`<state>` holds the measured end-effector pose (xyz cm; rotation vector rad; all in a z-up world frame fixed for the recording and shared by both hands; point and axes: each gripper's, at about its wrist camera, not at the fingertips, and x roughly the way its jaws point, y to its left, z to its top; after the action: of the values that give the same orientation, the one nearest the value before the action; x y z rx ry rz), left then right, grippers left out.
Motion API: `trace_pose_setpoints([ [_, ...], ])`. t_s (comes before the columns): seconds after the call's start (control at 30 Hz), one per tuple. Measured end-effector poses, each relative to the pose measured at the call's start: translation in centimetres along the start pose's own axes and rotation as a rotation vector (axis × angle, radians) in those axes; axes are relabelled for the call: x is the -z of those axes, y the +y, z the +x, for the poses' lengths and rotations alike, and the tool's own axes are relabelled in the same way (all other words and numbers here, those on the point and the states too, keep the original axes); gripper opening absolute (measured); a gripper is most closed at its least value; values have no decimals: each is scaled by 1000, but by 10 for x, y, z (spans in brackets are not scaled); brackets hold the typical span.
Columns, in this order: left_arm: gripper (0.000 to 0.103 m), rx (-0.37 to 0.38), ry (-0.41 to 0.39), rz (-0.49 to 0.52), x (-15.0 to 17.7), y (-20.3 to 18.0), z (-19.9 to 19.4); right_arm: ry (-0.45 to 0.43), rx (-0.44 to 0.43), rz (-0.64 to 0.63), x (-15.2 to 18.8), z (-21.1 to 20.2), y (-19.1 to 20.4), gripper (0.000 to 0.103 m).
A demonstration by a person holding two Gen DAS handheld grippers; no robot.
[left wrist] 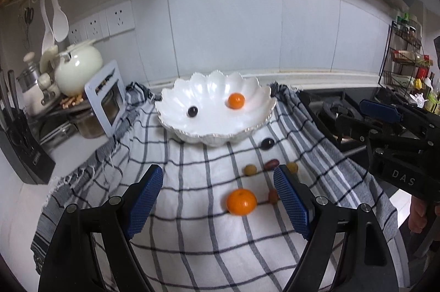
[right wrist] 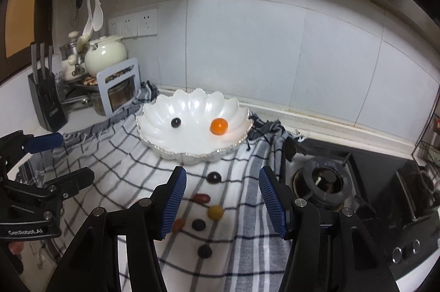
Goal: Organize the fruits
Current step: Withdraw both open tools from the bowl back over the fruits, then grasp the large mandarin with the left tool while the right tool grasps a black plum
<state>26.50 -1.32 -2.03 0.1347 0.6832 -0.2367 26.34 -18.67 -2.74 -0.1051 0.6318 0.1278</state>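
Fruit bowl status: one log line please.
bowl: tangerine, dark grape | cloth: fruits left | left gripper, right gripper: open, empty

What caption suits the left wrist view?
Open left gripper above a mandarin on checked cloth, near the white bowl.

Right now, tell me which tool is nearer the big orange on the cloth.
Left. The left tool is open, and the big orange lies between its fingers' lines, toward the right one. The right tool is off to the side, over the small fruits, and its view misses the orange.
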Motion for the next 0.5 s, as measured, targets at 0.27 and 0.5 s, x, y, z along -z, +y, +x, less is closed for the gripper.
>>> trace_pose_setpoints([
  [0.27,83,27,68,-1,18,-3,15,67,-34,23,25,9,2,56],
  [0.5,83,29,103,12,28,-3,28,114,-35,14,42,22,6,56],
])
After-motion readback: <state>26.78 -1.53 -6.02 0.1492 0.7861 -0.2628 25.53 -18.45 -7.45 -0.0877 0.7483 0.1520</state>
